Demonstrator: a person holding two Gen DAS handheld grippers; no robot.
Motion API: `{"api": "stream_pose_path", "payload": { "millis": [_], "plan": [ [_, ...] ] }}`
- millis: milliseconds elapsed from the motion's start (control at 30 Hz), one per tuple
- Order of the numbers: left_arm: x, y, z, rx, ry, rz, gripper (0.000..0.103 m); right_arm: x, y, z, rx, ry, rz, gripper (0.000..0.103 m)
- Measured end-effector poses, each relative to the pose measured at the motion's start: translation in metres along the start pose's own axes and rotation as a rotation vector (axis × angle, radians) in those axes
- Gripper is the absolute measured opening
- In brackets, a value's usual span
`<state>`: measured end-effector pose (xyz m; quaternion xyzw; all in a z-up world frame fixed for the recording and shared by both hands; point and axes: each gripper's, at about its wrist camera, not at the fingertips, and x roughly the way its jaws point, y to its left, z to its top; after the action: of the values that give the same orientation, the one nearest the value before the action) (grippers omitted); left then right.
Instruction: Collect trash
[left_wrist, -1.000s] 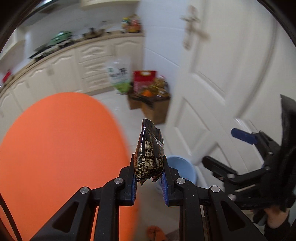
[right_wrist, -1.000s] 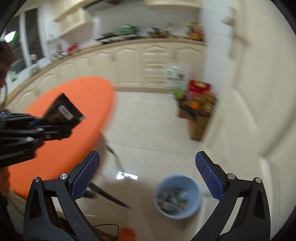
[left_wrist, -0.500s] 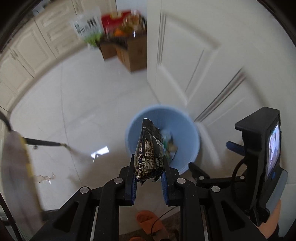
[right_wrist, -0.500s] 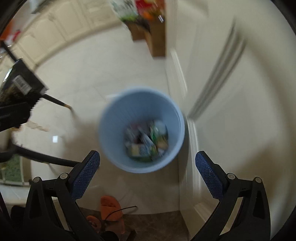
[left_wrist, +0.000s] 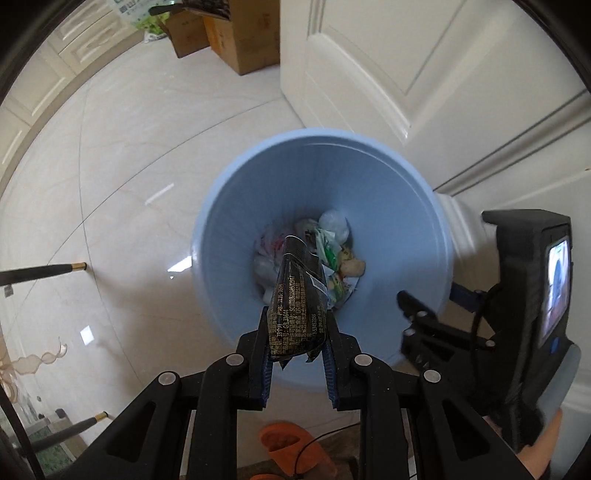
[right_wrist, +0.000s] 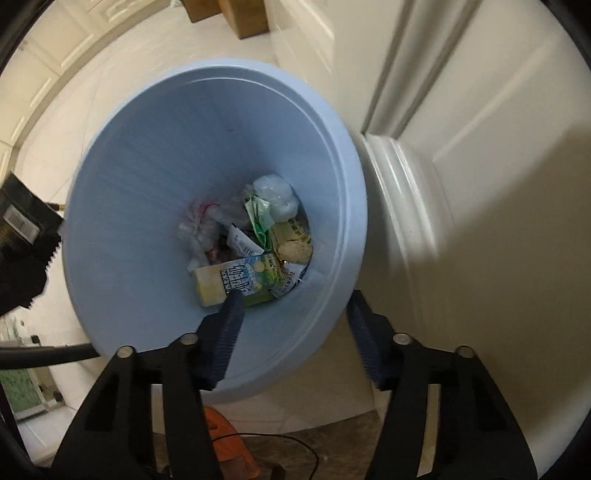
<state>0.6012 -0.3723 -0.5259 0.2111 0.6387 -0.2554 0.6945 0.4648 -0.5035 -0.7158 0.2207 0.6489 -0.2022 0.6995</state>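
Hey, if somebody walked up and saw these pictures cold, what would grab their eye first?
The big light-blue trash bin fills the middle of both views, standing on pale tile beside a white door, with wrappers and a drink carton at its bottom. Next comes the black snack wrapper pinched upright in the left gripper, poised over the bin's mouth. The right gripper is empty, its jaws having just been closing, straddling the bin's near rim.

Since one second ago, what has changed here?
Both tongs came down over the blue bin. The right tongs have just been closing, around the bin's rim. The left tongs still hold the black wrapper.
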Motion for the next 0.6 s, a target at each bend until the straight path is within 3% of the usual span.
{"api": "stream_pose_path", "payload": {
  "millis": [133,200,367,467,500,533,600],
  "plan": [
    [0.013,0.004,0.006,-0.01,0.008,-0.01,0.036,-0.001,-0.002,-0.006,-0.024,0.008,-0.03,0.027],
    [0.009,0.003,0.005,-0.012,-0.005,-0.01,0.057,-0.002,-0.002,-0.005,-0.028,0.007,-0.023,0.027],
    [-0.014,-0.001,0.0,0.003,-0.03,0.008,0.06,-0.015,-0.003,-0.007,-0.011,-0.004,-0.022,0.029],
    [-0.028,0.004,-0.005,-0.019,-0.043,0.028,0.063,-0.033,-0.004,-0.013,-0.01,-0.021,-0.018,0.047],
    [-0.038,0.005,-0.009,-0.031,-0.056,0.033,0.063,-0.04,-0.003,-0.015,-0.008,-0.028,-0.012,0.063],
    [-0.049,0.008,-0.015,-0.045,-0.073,0.035,0.063,-0.051,-0.003,-0.018,-0.006,-0.035,0.007,0.067],
    [-0.07,0.009,-0.025,-0.062,-0.107,0.052,0.063,-0.082,0.002,-0.026,-0.017,-0.071,0.035,0.066]
  ]
}}
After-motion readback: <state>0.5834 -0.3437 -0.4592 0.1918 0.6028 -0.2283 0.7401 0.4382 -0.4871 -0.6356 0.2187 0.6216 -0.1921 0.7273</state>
